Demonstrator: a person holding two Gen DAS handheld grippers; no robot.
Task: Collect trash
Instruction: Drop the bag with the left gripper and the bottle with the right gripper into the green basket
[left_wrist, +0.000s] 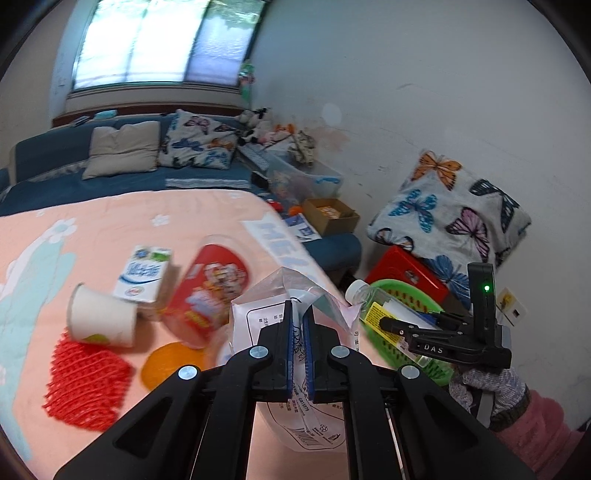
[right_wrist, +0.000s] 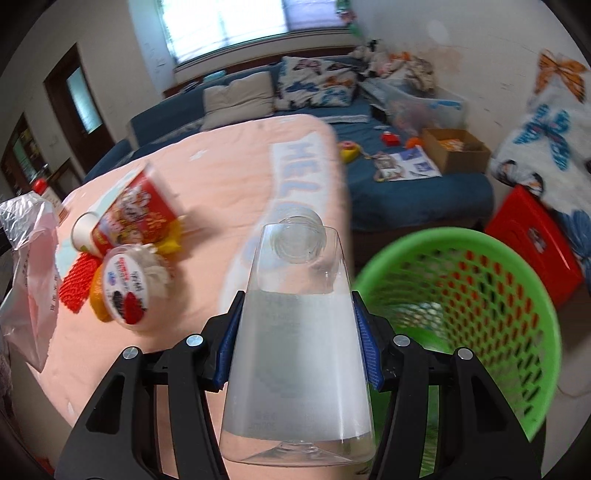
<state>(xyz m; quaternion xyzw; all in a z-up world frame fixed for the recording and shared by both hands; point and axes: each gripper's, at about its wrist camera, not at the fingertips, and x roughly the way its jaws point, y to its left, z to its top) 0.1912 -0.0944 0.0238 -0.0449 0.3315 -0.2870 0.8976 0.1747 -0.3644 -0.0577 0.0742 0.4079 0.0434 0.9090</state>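
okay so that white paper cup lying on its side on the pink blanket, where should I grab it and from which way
Take the white paper cup across its side wall near the middle, coming down from above. It lies tipped over, its mouth toward the red net, so the rounded wall faces up. The milk carton and red tub crowd its far side. Both tools are full now: left, right.

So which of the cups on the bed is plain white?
The small paper cup, lying on its side over the red mesh; the big cup beside it is red and printed.
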